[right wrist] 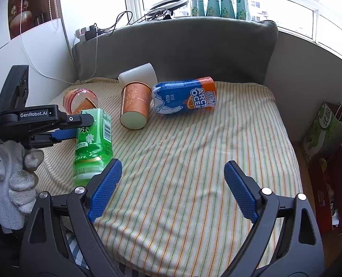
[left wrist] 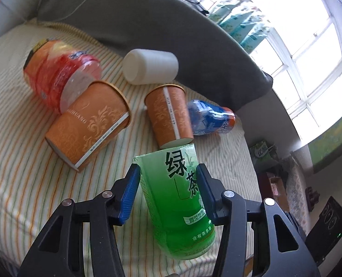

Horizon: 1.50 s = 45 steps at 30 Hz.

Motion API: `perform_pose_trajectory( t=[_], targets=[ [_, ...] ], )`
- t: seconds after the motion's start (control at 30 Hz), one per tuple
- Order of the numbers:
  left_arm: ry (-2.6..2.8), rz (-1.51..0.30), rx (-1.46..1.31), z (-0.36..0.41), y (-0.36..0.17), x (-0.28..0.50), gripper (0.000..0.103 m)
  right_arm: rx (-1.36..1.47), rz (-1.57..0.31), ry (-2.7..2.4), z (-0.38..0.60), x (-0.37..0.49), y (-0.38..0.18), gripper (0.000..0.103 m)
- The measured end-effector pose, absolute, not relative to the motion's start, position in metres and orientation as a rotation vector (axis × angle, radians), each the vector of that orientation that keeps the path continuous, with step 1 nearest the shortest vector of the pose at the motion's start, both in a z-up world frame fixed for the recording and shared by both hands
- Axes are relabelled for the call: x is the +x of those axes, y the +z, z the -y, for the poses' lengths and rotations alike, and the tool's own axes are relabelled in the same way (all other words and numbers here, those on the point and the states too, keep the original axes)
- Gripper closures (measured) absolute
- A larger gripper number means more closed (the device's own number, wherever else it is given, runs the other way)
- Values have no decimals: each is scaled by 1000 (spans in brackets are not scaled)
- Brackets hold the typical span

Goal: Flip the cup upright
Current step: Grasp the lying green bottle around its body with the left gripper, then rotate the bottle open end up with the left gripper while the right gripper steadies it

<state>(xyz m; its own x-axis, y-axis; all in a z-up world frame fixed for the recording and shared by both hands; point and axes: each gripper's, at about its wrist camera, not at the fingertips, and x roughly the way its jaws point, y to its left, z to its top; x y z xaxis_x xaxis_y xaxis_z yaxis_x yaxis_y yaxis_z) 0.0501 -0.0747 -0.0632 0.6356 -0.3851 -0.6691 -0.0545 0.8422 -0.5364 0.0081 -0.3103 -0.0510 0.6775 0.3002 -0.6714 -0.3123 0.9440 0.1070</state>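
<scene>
The left claw point(left wrist: 168, 194) grips the green cup point(left wrist: 178, 198), tilted just above the striped bed point(right wrist: 194, 161); the right claw point(right wrist: 171, 189) hangs wide open, empty. A loose squeeze on the soft cup could let it slip

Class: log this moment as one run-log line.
left tongs: shut on green cup | right tongs: open, empty | green cup: tilted

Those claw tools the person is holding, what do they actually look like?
Each is a black plastic frame with cut-out openings and silver rivets, ending in two blue ribbed pads. The left gripper carries white "GenRobot.AI" lettering on its side. The hand holding it wears a white knitted glove.
</scene>
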Motion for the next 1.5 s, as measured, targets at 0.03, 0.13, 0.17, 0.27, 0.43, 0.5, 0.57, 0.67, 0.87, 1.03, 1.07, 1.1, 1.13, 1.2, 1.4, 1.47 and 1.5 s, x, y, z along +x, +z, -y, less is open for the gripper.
perform_pose_trajectory(
  t=[0.03, 0.13, 0.17, 0.27, 0.43, 0.5, 0.57, 0.67, 0.87, 1.03, 1.07, 1.1, 1.13, 1.2, 1.4, 1.47, 1.5],
  targets=[
    [-203, -875, -542, 77, -64, 51, 54, -11, -753, 347, 310, 10, -52, 11],
    [-213, -916, -545, 81, -76, 59, 55, -7, -781, 389, 304, 18, -56, 11],
    [-219, -929, -555, 80, -79, 61, 55, 8, -789, 415, 302, 21, -57, 11],
    [-242, -936, -541, 85, -79, 60, 56, 26, -792, 467, 297, 24, -55, 11],
    [-274, -943, -527, 89, -77, 60, 56, 191, -903, 638, 299, 42, -69, 20],
    [-280, -949, -536, 89, -78, 61, 56, 278, -953, 729, 301, 53, -79, 24],
    [-288, -957, -548, 87, -80, 61, 56, 341, -1003, 789, 300, 65, -91, 31],
    [-302, -959, -551, 85, -79, 61, 56, 367, -1029, 846, 292, 76, -102, 32],
    [-322, -951, -542, 86, -74, 60, 57, 359, -1065, 956, 262, 88, -112, 45],
    [-333, -920, -525, 82, -63, 60, 58, 293, -1018, 955, 249, 85, -101, 45],
    [-334, -911, -516, 83, -60, 60, 58, 274, -1000, 951, 248, 83, -96, 46],
    [-335, -891, -501, 83, -55, 58, 59, 243, -973, 941, 244, 81, -91, 46],
    [-337, -875, -487, 84, -51, 57, 60, 206, -942, 928, 240, 77, -86, 46],
    [-342, -832, -445, 87, -42, 55, 60, 160, -890, 909, 238, 72, -81, 46],
    [-336, -778, -365, 91, -37, 56, 61, 40, -739, 849, 233, 59, -72, 53],
    [-348, -784, -376, 87, -39, 54, 61, 18, -711, 834, 231, 55, -73, 53],
    [-355, -782, -374, 86, -39, 52, 61, 11, -696, 825, 230, 51, -73, 53]
  ],
)
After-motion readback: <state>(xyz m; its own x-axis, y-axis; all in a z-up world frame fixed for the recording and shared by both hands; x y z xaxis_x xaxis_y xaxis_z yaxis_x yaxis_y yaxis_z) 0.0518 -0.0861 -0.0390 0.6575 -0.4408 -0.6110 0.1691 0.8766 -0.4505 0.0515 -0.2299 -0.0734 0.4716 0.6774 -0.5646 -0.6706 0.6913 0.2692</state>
